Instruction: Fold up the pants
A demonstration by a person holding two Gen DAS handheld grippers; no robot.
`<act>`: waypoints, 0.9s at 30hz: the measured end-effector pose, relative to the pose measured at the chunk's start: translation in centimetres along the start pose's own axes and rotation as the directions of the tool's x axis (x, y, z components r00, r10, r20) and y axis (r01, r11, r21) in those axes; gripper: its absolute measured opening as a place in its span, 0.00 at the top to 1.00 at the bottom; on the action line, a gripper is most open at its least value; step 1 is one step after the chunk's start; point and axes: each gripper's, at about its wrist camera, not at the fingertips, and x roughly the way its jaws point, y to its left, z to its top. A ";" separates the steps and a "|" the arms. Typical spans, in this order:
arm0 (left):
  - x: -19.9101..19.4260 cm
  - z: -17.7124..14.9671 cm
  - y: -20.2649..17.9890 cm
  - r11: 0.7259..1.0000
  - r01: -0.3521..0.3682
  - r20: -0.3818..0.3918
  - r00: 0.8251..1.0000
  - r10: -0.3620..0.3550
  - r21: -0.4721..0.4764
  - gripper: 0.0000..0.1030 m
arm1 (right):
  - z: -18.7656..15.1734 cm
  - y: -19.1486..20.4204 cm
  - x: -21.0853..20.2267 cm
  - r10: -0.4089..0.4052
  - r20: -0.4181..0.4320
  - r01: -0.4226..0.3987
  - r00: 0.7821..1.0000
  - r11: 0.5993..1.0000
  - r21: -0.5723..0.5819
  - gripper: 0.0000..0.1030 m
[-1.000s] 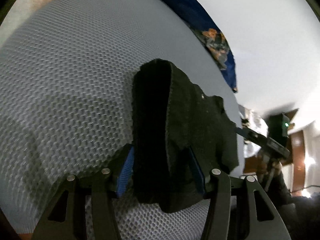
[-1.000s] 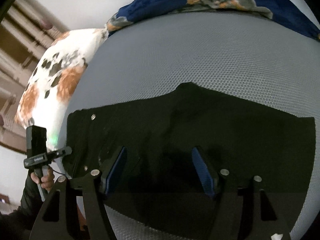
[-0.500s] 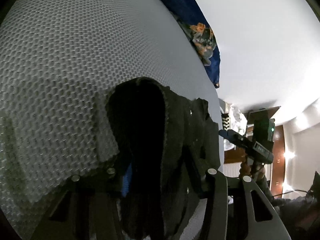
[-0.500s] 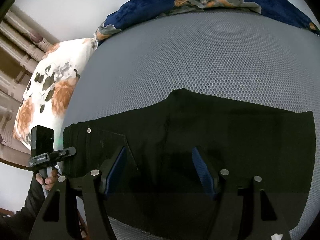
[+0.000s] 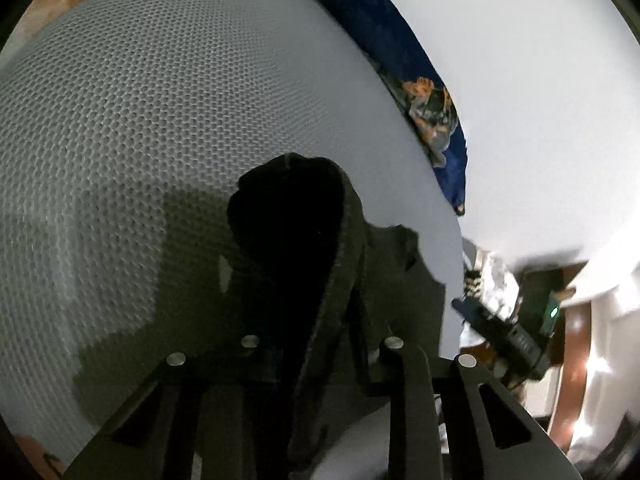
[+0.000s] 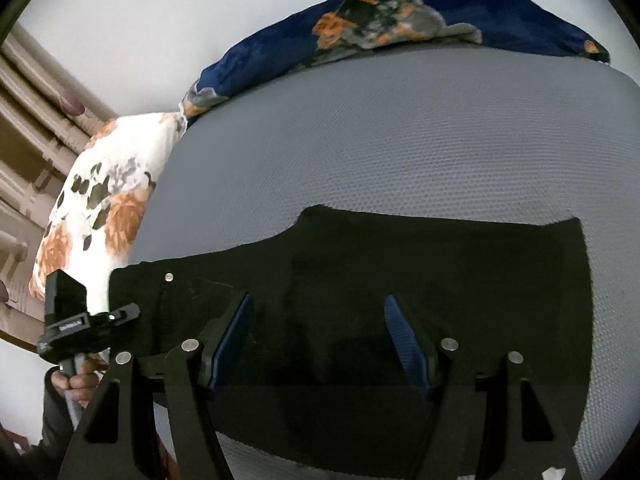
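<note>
Lying flat across a grey mesh-textured mattress [image 6: 400, 140], the black pants [image 6: 400, 280] are stretching from the waistband w/ its metal button [image 6: 169, 277] at frame left to a straight edge at right, in the right wrist view. The right gripper [image 6: 318, 342] is hanging over the middle of the fabric w/ jaws standing wide, blue pads [image 6: 404, 340] apart and gripping nothing. The left gripper [image 5: 320, 344] is closing on a raised fold of the same pants [image 5: 288, 240]; dark cloth is bunching up betw. its fingers, though shadow is hiding whether the pads are pressing yet. A floral white-and-orange pillow [image 6: 100, 208] is sitting at the mattress's left end, just beside the waistband, and a navy floral blanket [image 6: 400, 32] is running along the far edge by the white wall. A hand [image 6: 76, 380] is gripping the left tool's handle at lower left.
</note>
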 end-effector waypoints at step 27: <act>14.2 -7.2 -23.3 0.976 -0.047 -0.028 0.998 0.054 0.211 0.82 | -4.5 -16.1 -9.1 -0.003 0.233 -0.053 0.972 0.971 0.232 0.36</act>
